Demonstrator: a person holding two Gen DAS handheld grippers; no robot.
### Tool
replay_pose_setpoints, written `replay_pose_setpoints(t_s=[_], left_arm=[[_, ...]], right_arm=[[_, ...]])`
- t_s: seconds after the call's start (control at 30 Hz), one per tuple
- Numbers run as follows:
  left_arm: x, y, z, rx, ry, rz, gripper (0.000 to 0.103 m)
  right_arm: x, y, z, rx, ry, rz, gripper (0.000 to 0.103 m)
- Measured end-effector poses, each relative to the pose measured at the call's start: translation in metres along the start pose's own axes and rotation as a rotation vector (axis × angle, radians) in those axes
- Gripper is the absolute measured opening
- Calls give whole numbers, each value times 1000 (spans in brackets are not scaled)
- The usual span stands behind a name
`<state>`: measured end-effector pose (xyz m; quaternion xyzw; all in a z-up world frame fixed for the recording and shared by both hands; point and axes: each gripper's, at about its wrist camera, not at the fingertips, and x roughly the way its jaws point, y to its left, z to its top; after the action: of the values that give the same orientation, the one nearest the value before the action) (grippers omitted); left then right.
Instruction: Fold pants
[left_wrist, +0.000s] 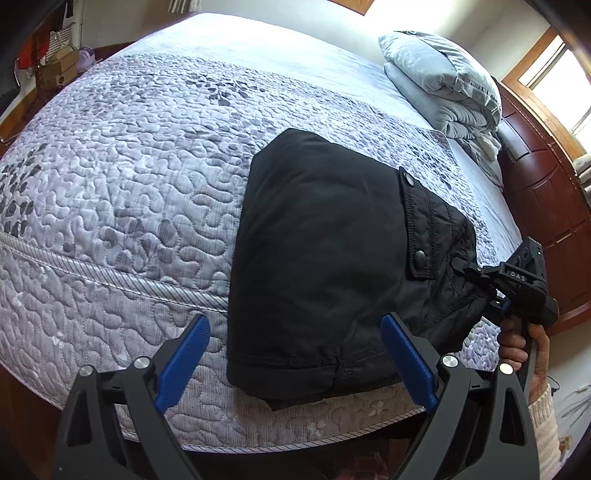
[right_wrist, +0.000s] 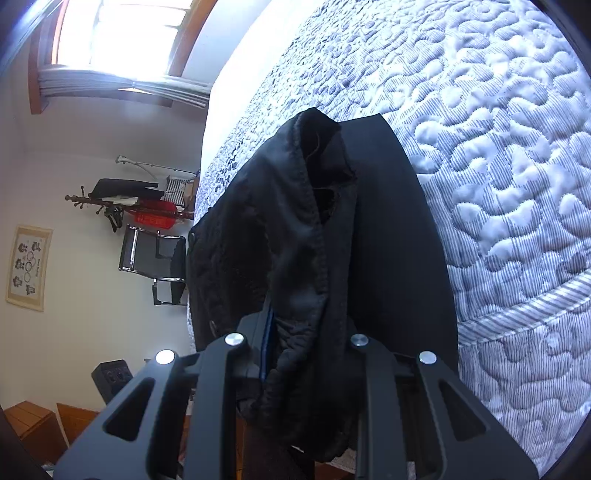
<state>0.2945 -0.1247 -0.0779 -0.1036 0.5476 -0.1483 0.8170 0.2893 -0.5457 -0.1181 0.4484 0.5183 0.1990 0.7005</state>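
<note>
On pants (right_wrist: 295, 229), right gripper (right_wrist: 303, 332) clamped

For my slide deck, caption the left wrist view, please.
Open left gripper hovers over folded black pants on a quilted bed; right gripper grips their edge.

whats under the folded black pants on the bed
The black pants lie on the quilted lilac bedspread, near the bed's front edge. The right gripper pinches their right side. Whatever lies beneath the bundle itself is covered by the fabric.
</note>
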Motion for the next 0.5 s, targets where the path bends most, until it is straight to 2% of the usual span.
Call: replay_pose_setpoints(t_s=[0.2,0.33,0.5], left_arm=[[2,-6,-2,19,9,2,94],[2,-3,-3,11,14,0,94],[5,1,-4,0,16,-3,94]], right_arm=[[-2,-5,-2,-6,-2,14,30],[-7,-3,-9,-14,3,35,50],[-14,-5,-19,-24,14,56,64]])
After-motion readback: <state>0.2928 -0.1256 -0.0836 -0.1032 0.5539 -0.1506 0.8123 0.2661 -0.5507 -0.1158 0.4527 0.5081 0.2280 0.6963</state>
